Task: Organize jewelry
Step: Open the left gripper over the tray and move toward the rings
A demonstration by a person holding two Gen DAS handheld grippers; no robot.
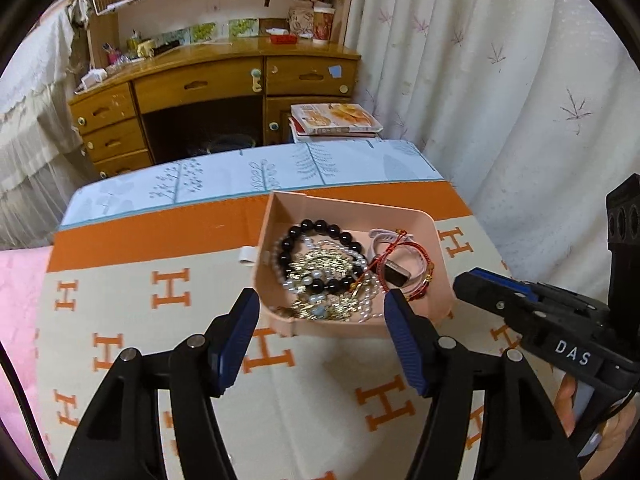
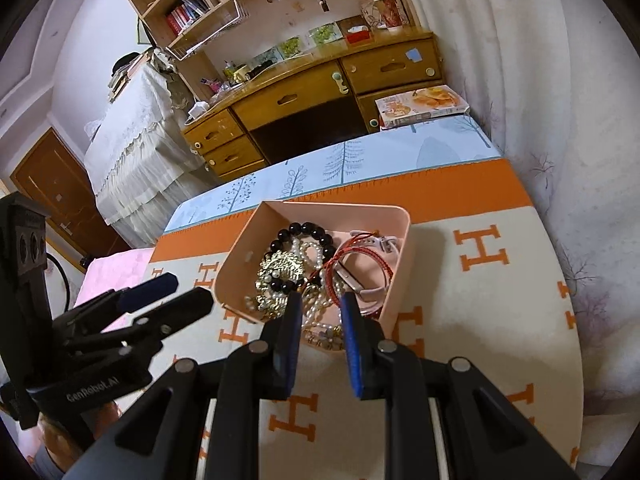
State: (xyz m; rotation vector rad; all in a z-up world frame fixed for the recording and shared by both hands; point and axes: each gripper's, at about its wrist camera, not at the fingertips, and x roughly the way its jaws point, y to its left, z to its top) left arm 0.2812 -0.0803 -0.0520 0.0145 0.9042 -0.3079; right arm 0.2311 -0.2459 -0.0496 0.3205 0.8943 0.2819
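A pink tray point(image 1: 280, 216) point(image 2: 240, 256) sits on the H-patterned blanket point(image 1: 172, 292) and holds tangled jewelry. In it are a black bead bracelet point(image 1: 320, 226) point(image 2: 308, 229), pearl strings point(image 1: 356, 256), a gold filigree piece point(image 1: 320, 266) point(image 2: 280, 266), a red cord bracelet point(image 1: 396, 248) point(image 2: 360, 250) and a pink-strapped watch point(image 1: 384, 236) point(image 2: 372, 292). My left gripper point(image 1: 322, 304) point(image 2: 194, 290) stands wide open over the tray's near edge, gripping nothing. Over the tray's near side hangs my right gripper point(image 2: 322, 302) point(image 1: 466, 278), a narrow gap between its pads and nothing pinched.
A small white piece point(image 1: 248, 255) lies left of the tray. Beyond the bed stand a wooden desk point(image 1: 224, 84) and a stack of books point(image 1: 336, 118). A white curtain point(image 1: 500, 100) hangs on the right. A hand point(image 1: 568, 400) holds the right gripper.
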